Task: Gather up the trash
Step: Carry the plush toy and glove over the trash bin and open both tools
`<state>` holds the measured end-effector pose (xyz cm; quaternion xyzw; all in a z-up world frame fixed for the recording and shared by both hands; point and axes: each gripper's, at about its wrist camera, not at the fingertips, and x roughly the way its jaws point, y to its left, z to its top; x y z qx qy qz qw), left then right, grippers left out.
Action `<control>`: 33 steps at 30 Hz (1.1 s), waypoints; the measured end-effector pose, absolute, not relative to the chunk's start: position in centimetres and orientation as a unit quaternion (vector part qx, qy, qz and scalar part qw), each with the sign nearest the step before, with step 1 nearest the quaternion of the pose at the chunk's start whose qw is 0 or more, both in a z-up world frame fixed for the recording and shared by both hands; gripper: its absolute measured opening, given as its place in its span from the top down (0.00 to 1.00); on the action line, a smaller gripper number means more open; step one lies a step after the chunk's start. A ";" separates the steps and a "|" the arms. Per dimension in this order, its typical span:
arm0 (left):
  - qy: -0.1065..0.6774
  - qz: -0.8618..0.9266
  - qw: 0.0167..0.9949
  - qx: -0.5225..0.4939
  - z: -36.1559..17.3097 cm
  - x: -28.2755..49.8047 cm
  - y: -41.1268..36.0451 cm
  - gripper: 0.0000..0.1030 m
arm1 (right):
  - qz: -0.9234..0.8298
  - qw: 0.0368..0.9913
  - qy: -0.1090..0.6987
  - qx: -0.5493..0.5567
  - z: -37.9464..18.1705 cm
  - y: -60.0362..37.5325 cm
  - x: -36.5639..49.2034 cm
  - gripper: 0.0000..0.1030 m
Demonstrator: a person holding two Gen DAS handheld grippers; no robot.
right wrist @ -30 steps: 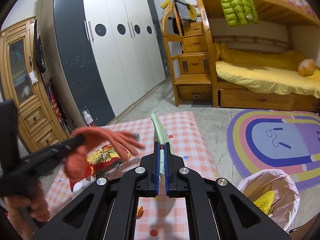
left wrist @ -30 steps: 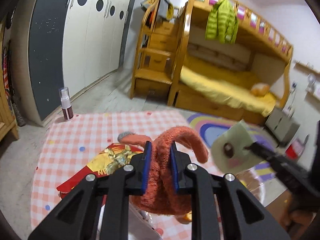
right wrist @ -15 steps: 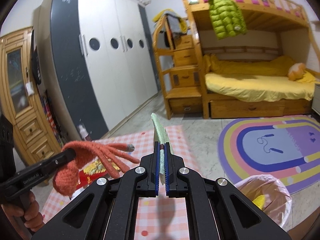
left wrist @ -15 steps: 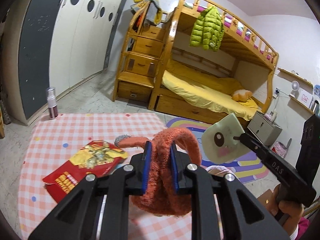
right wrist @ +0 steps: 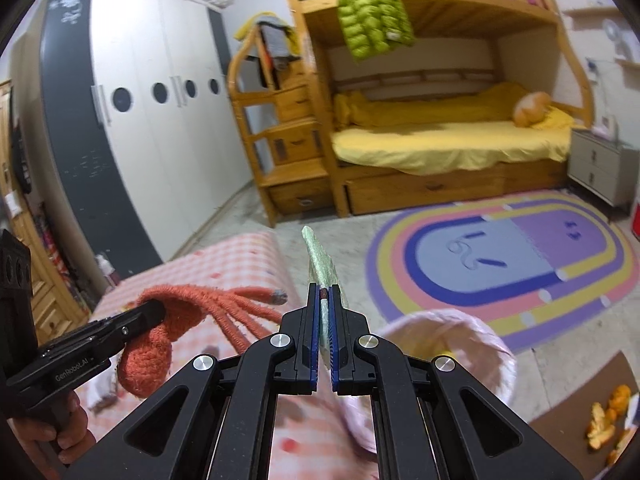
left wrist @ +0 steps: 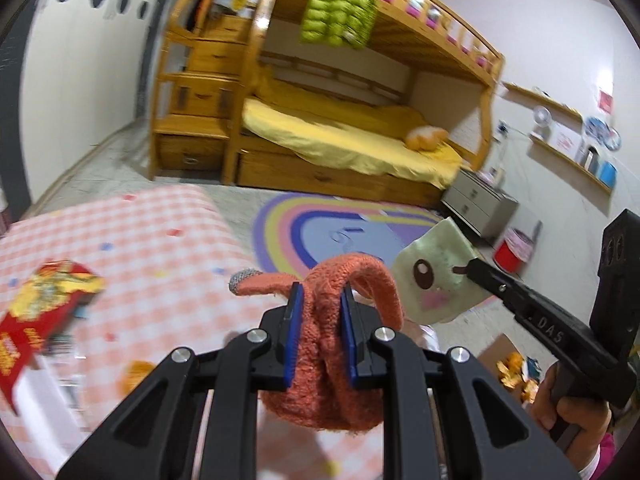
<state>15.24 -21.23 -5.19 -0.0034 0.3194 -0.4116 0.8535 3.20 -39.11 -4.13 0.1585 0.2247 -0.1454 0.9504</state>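
My left gripper [left wrist: 319, 300] is shut on an orange knitted glove [left wrist: 320, 360] and holds it in the air past the table's right edge; the glove also shows in the right wrist view [right wrist: 188, 316]. My right gripper [right wrist: 324, 296] is shut on a flat pale-green wrapper [right wrist: 320, 256], seen edge-on; in the left wrist view the wrapper [left wrist: 436, 276] shows a cartoon face. A trash bin lined with a pink bag [right wrist: 472, 340] stands on the floor just below and right of my right gripper.
A table with a pink checked cloth [left wrist: 160, 240] holds a red and yellow snack bag [left wrist: 36, 312]. Orange peels [right wrist: 608, 420] lie on cardboard at the right. A rainbow rug [right wrist: 520, 256] and a bunk bed [right wrist: 440, 136] lie beyond.
Both grippers have swung right, away from the table and toward the bin, each still holding its item. The snack bag has slid to the left edge of the left wrist view.
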 end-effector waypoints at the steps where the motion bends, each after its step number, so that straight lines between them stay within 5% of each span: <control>1: 0.324 -0.419 0.849 -0.001 -5.5 15.0 -22.3 0.84 | -0.153 0.948 0.228 0.160 -4.5 -39.7 2.9 0.96; 14: 0.384 -0.452 0.804 0.046 -10.9 15.0 -33.7 0.82 | -0.231 0.914 0.261 0.205 -9.5 -47.2 0.6 0.96; 20: 0.403 -0.450 0.795 0.051 -11.9 15.8 -34.3 0.49 | -0.233 0.902 0.282 0.228 -11.6 -49.1 1.4 0.85; 22: 0.399 -0.453 0.796 0.050 -11.6 15.8 -33.8 0.47 | -0.236 0.900 0.281 0.233 -11.7 -49.3 1.1 0.73; 33: 0.340 -0.431 0.836 0.021 -6.8 15.0 -27.8 0.41 | -0.216 0.921 0.249 0.209 -7.0 -46.2 -0.2 0.72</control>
